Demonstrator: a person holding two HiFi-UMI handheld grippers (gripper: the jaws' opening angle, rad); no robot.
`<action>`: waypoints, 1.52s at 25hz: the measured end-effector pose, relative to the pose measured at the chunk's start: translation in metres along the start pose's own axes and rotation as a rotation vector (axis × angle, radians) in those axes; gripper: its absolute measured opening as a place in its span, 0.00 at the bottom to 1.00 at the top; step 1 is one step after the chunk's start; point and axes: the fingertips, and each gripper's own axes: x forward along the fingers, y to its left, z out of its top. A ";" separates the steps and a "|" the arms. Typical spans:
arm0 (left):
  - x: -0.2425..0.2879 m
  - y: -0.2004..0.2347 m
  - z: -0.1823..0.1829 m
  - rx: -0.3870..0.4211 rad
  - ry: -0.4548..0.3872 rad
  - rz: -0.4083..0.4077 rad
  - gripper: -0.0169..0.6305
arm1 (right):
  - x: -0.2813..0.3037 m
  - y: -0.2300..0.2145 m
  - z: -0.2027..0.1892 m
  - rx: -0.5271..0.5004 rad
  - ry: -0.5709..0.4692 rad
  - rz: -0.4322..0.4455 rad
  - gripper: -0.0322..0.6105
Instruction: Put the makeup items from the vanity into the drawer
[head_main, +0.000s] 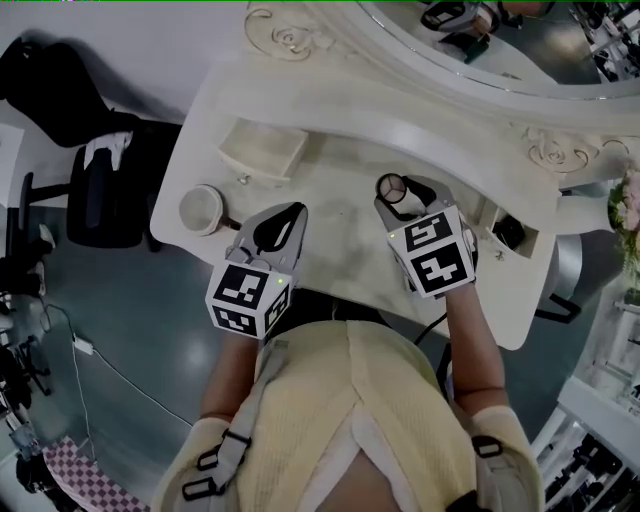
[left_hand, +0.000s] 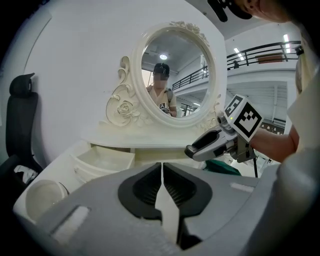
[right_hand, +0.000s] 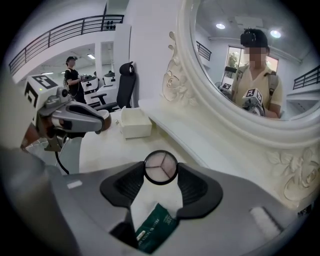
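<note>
Right tool (right_hand: 160, 171) is clamped on a round compact (right_hand: 160, 167): black rim, pale face split in three, pinched at its sides between both pads, centre of the right gripper view. In the head view the compact sits right of centre over the bench (head_main: 340, 230), just below the mirror ledge; the left gripper view shows that tool held off the bench top. Left tool (left_hand: 161, 169) is clenched with its jaws meeting along a thin seam and nothing between them. In the head view it is at centre-left, beside the right tool and apart from it, pointing toward the mirror (left_hand: 175, 75). The drawer (head_main: 262, 150) is pulled open at the upper left of the bench and looks empty from here, well apart from the compact. A white round jar (head_main: 203, 208) stands at the bench's left edge, near the left tool and not touching it. A green packet (right_hand: 155, 227) shows through the gap behind the right tool's jaws, bottom centre of the right gripper view; the print is too small to read. A black chair (head_main: 100, 190) stands off the left end of the bench. A second small compartment is open at the bench's right end, with something dark inside that I can't identify.
</note>
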 end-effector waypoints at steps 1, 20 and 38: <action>-0.003 0.003 0.003 0.002 -0.006 0.009 0.04 | -0.003 0.002 0.005 -0.008 -0.008 0.003 0.38; -0.061 0.091 0.039 0.006 -0.102 0.196 0.04 | 0.015 0.079 0.131 -0.281 -0.107 0.144 0.38; -0.067 0.169 0.033 0.017 -0.057 0.253 0.04 | 0.132 0.126 0.162 -0.310 0.004 0.224 0.38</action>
